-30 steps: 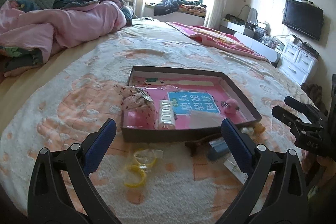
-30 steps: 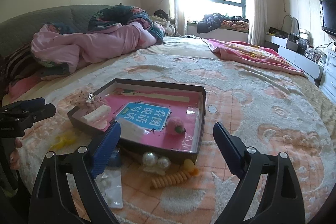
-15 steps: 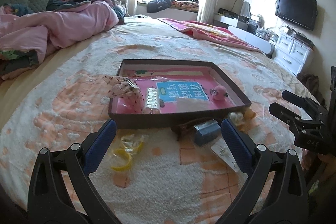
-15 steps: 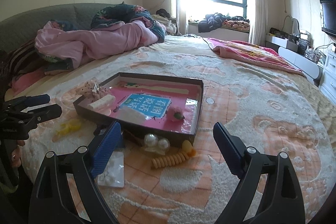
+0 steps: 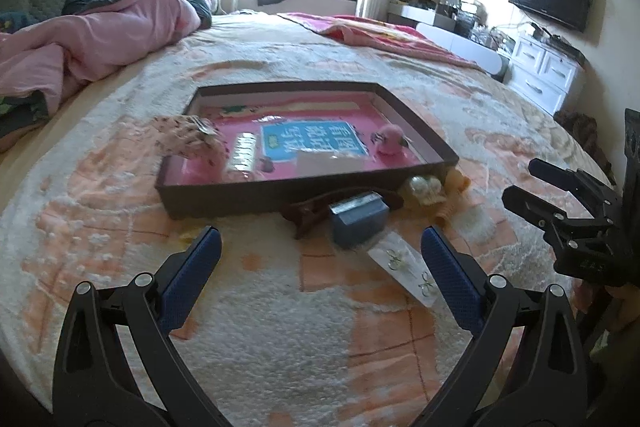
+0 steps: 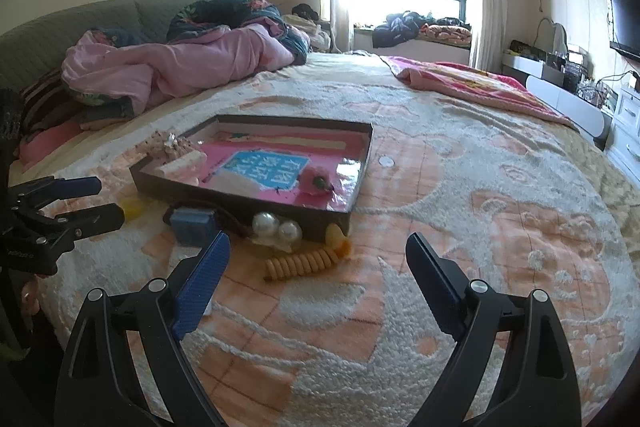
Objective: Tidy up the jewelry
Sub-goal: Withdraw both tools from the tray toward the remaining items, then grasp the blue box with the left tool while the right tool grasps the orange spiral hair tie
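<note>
The left gripper (image 5: pixel 320 247) had its fingers wide apart and held nothing. A little blue box (image 5: pixel 359 217) sat just past its tips, beside the tray (image 5: pixel 304 193). The right gripper (image 6: pixel 318 253) was wide too. A yellow hair coil (image 6: pixel 298 264) lay between its fingers, near two pearls (image 6: pixel 276 227).

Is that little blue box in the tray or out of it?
Out. The blue box sits on the blanket just in front of the tray, beside a brown hair clip.
</note>
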`<action>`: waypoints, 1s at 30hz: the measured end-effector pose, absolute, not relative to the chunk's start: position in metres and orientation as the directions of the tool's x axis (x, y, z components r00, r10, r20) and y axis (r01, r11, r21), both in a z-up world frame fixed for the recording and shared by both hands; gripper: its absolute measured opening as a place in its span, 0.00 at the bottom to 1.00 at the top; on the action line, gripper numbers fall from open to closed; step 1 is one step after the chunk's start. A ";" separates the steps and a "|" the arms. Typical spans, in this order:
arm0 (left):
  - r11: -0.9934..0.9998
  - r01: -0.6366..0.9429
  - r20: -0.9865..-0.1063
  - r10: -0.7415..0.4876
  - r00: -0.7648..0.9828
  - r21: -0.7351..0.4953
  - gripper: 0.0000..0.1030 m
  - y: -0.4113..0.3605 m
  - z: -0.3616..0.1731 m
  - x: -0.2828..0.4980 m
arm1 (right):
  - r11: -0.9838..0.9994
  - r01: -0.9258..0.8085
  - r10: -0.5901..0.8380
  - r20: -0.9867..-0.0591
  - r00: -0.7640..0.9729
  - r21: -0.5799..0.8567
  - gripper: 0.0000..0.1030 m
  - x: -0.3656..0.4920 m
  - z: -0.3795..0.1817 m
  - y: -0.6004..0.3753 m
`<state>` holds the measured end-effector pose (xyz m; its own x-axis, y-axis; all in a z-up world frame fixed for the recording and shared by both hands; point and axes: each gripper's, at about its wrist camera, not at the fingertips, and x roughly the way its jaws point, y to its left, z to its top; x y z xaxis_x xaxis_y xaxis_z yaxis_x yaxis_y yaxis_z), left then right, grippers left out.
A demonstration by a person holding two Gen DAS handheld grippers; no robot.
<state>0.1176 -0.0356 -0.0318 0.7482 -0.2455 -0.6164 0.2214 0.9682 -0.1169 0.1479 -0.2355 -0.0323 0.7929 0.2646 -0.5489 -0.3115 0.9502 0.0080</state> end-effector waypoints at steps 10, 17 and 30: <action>0.953 0.235 -0.657 -0.303 0.690 -0.192 0.84 -0.050 -0.049 0.140 | 0.951 -0.308 0.251 -0.611 0.751 0.011 0.84 0.166 -0.056 -0.240; 0.950 0.226 -0.691 -0.311 0.652 -0.214 0.66 -0.063 -0.062 0.156 | 0.944 -0.328 0.264 -0.648 0.715 0.023 0.87 0.181 -0.065 -0.241; 0.948 0.188 -0.720 -0.318 0.617 -0.257 0.54 -0.070 -0.072 0.178 | 0.922 -0.386 0.280 -0.706 0.650 0.011 0.90 0.209 -0.073 -0.227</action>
